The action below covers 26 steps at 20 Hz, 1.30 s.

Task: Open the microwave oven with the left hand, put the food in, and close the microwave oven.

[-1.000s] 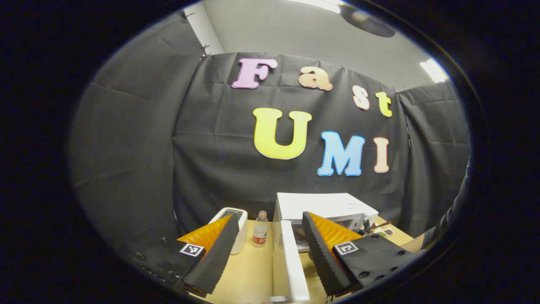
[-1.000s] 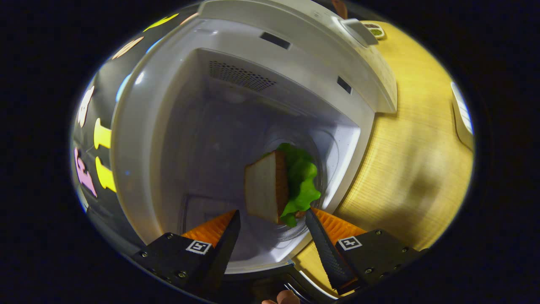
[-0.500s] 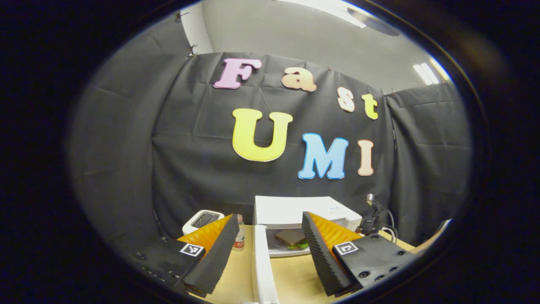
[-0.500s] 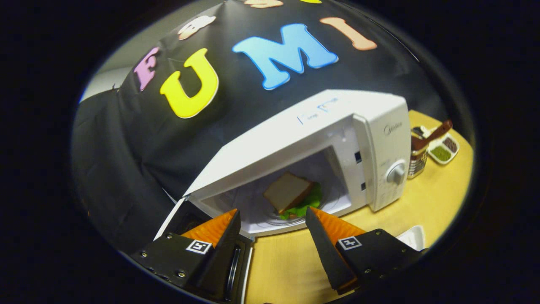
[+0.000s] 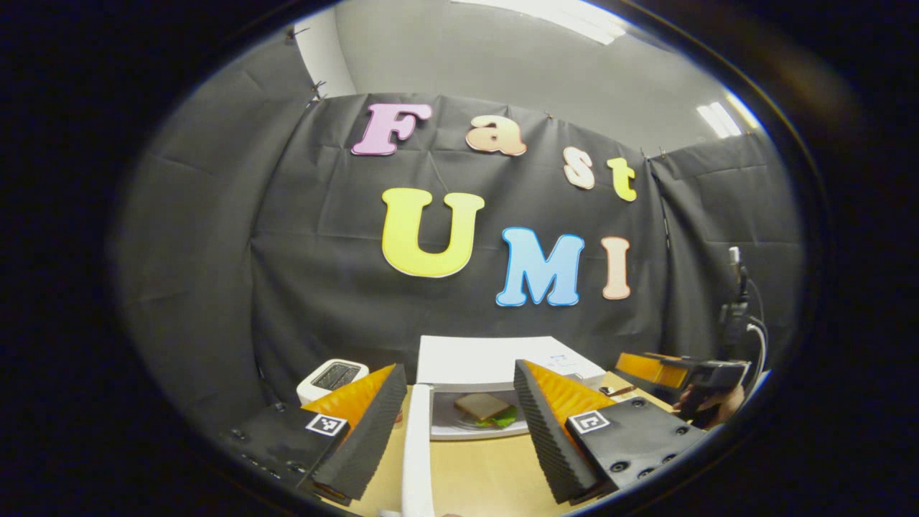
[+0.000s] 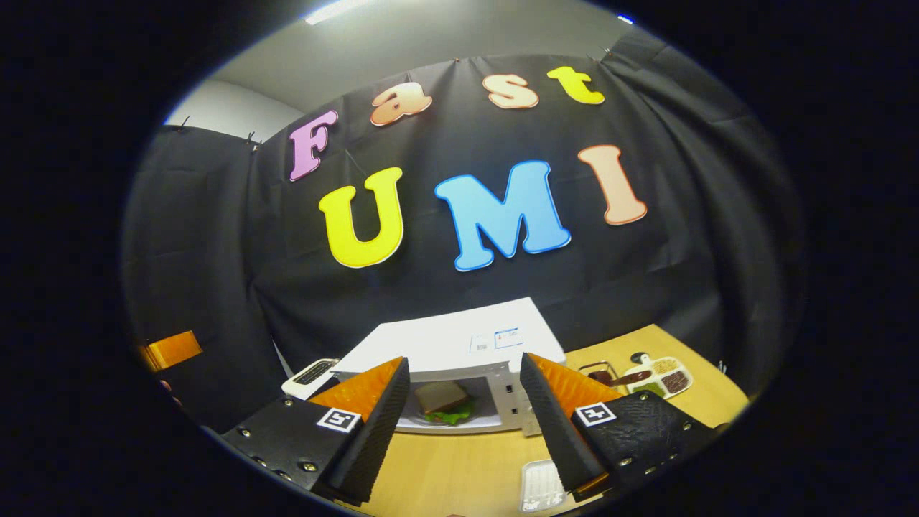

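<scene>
Both jaw pairs stand apart, nothing between them: left gripper [image 5: 456, 424] and right gripper [image 6: 459, 420] each hold nothing.

Task's thing: sandwich [image 5: 486, 409], bread over green lettuce, lies flat inside the microwave [image 5: 502, 359] cavity, straight ahead of the left jaws and beyond their tips, a little toward the right finger. In the right gripper view the same sandwich [image 6: 444, 401] sits ahead between the jaws, nearer the left finger, well clear of both.

Door [image 5: 416, 459]: white panel swung fully out, seen edge-on in the left gripper view, long axis running from the cavity's left side back toward the camera, between the left jaws & nearer the left finger. It looks apart from both fingers, though whether it touches near the bottom edge cannot be told.

Key relation, as a judgement: food step appears done; what's left is closing. Door lies within the left jaws' gap, so the left hand is nearer; closing it would call for a sideways push toward the right finger's side, swinging the panel across the opening. Right gripper [image 5: 682, 373], w/ the hand holding it, shows far off beyond the left gripper's right finger, away from the door's likely path.

Outward: toaster [image 5: 332, 377] beyond the left finger; condiment tray [image 6: 664, 375] beyond the right gripper's right finger; all on the wooden table [image 5: 481, 474].
</scene>
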Each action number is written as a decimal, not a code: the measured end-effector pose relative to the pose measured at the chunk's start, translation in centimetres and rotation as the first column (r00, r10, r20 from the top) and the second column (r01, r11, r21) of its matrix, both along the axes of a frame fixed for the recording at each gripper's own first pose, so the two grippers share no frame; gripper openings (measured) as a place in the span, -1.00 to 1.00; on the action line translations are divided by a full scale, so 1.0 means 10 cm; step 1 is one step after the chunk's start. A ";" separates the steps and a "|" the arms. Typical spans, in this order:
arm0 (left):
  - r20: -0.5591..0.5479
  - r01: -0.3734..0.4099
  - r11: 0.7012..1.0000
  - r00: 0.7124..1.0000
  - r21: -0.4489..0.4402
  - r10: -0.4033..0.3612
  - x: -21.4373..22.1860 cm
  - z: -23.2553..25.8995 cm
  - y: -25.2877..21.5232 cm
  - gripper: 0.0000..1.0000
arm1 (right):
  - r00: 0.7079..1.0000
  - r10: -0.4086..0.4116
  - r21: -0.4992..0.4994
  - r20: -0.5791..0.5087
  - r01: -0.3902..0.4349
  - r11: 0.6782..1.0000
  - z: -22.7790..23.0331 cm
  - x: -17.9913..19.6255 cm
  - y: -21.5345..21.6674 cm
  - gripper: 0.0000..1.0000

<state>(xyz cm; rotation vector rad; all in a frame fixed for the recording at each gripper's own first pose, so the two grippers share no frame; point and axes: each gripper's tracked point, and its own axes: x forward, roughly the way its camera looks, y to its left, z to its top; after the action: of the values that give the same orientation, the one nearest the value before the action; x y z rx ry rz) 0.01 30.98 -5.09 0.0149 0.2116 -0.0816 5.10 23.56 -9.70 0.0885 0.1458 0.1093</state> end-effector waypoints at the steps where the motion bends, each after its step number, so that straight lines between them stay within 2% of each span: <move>1: 0.019 -0.006 1.000 1.000 -0.004 0.006 -0.01 0.05 -0.02 0.93 | 1.000 -0.019 -0.027 0.022 0.019 0.999 0.11 -0.07 -0.08 0.85; 4: 0.019 -0.008 1.000 1.000 -0.001 0.008 -0.08 0.05 -0.09 0.89 | 0.996 -0.038 -0.080 0.078 0.044 0.996 0.41 -0.31 -0.23 0.86; 6: 0.003 -0.013 1.000 1.000 0.022 0.013 -0.15 0.00 -0.06 0.87 | 0.994 -0.044 -0.076 0.098 0.051 0.996 0.55 -0.40 -0.24 0.85; 11: -0.021 -0.032 0.998 0.999 0.061 0.033 -0.41 -0.04 0.09 0.83 | 0.993 -0.022 -0.061 0.115 0.029 0.998 0.64 -0.42 -0.21 0.86; 12: -0.034 -0.028 0.998 0.999 0.059 0.030 -0.46 -0.09 0.11 0.88 | 0.994 -0.026 -0.062 0.111 0.033 0.998 0.62 -0.39 -0.23 0.85; 13: -0.049 -0.023 0.998 0.998 0.053 0.026 -0.52 -0.12 0.11 0.76 | 0.994 -0.030 -0.059 0.103 0.037 0.998 0.59 -0.37 -0.25 0.85; 15: -0.082 -0.021 0.998 0.996 0.058 0.025 -0.64 -0.23 0.18 -0.07 | 0.995 -0.037 -0.044 0.095 0.042 0.998 0.58 -0.33 -0.27 0.86; 16: -0.086 -0.068 0.993 0.993 0.092 0.076 -0.68 -0.24 0.35 -0.49 | 0.995 -0.040 -0.036 0.093 0.044 0.998 0.59 -0.31 -0.29 0.86; 17: -0.112 -0.059 0.994 0.991 0.090 0.069 -0.69 -0.33 0.42 -0.91 | 0.995 -0.044 -0.028 0.089 0.047 0.999 0.58 -0.30 -0.30 0.86; 22: -0.212 -0.091 0.987 0.970 0.131 0.118 -1.08 -0.71 0.79 -0.86 | 0.995 -0.061 0.007 0.073 0.061 0.998 0.59 -0.32 -0.31 0.86; 26: -0.305 -0.105 0.982 0.941 0.157 0.149 -1.36 -1.08 1.01 -0.86 | 0.993 -0.090 -0.012 0.078 0.092 0.996 0.62 -0.30 -0.37 0.85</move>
<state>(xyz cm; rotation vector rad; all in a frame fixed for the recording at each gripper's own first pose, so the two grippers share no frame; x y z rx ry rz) -13.61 41.09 -15.90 0.1274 0.5382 0.0615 2.13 19.88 -3.50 0.0750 0.0650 0.0205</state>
